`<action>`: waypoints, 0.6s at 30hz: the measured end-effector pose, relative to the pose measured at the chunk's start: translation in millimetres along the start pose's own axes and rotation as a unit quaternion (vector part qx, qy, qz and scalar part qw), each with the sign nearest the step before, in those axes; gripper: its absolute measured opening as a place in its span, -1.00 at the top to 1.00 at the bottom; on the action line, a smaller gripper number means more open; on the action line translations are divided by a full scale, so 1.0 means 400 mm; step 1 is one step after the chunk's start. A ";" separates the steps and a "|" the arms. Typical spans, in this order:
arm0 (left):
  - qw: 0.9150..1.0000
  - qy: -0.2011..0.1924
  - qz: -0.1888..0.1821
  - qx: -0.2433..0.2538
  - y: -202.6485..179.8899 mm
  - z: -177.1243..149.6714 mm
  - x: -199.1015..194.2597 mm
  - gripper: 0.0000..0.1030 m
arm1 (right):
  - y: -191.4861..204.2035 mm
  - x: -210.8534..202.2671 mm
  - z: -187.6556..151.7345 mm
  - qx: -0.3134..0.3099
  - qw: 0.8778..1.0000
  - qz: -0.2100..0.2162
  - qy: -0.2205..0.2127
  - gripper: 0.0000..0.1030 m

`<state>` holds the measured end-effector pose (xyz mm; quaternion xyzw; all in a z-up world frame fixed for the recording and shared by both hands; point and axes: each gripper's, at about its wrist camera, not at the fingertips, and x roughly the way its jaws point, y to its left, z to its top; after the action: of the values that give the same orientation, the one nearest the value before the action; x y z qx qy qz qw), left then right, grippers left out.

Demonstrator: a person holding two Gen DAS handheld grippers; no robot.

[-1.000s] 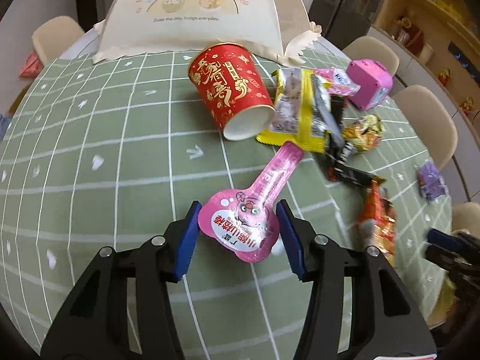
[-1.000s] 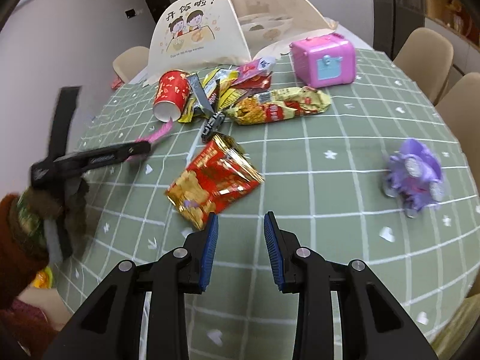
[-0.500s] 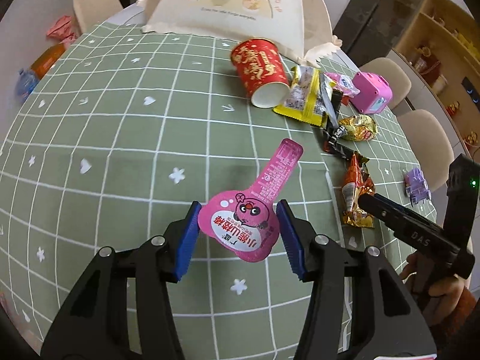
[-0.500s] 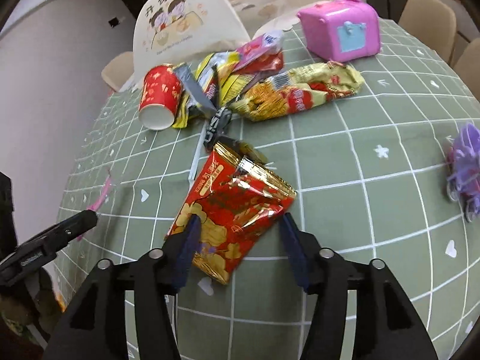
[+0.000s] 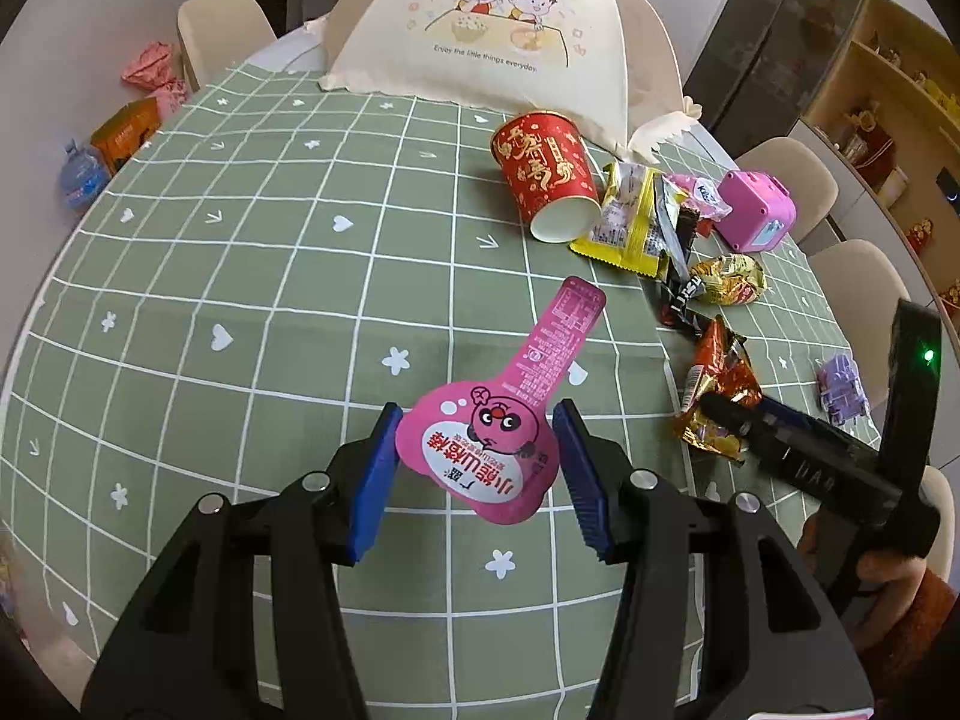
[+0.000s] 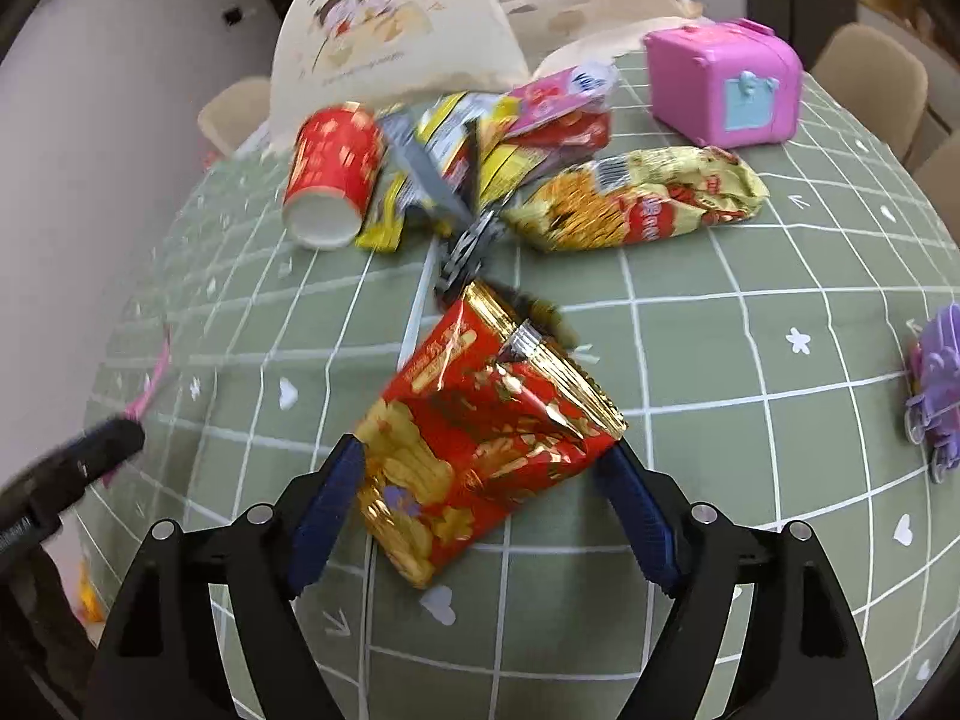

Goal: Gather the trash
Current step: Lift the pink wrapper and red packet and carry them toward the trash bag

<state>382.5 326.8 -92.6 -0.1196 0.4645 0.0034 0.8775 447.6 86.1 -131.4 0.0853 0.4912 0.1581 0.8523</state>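
A round table (image 5: 252,276) in a green checked cloth, strewn with litter. On the left, the left gripper (image 5: 477,468) is clamped on a pink lollipop-shaped wrapper (image 5: 510,420), lifted clear of the cloth, its tail pointing to one o'clock. At twelve o'clock lies a tipped red paper cup (image 5: 543,171), then a heap of yellow and pink wrappers (image 5: 636,216) with a gold snack bag (image 6: 642,198) at two o'clock. On the right, the right gripper (image 6: 480,492) has just been opening; its jaws now straddle a red foil bag (image 6: 480,438), pads not yet pressing. Collecting seems barely begun: one piece lifted, most litter left.
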 end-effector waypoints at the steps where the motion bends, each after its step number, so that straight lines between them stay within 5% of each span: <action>1: 1.000 -0.004 0.004 0.003 -0.003 0.001 -0.005 0.05 | -0.007 -0.003 0.008 0.011 1.000 0.009 -0.009 -0.49; 4: 1.000 -0.014 0.010 0.011 -0.012 0.004 -0.017 0.05 | -0.005 0.027 0.030 0.014 1.000 0.012 0.013 -0.42; 5: 1.000 -0.015 0.009 0.011 -0.015 0.006 -0.019 0.05 | -0.001 0.031 0.038 0.007 1.000 0.009 0.015 -0.24; 7: 1.000 -0.017 0.008 0.012 -0.020 0.009 -0.026 0.05 | 0.013 0.038 0.050 -0.010 1.000 0.006 0.024 0.42; 10: 1.000 -0.026 0.005 0.015 -0.034 0.014 -0.040 0.05 | 0.013 0.019 0.056 -0.019 0.999 0.022 0.025 0.71; 18: 0.998 -0.045 -0.017 0.036 -0.115 0.023 -0.077 0.05 | -0.015 -0.141 0.038 -0.052 0.998 0.012 -0.023 0.72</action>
<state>377.8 287.3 -53.0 -0.0953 0.4222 -0.0230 0.9012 435.5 60.9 -79.9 0.0506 0.4613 0.1917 0.8648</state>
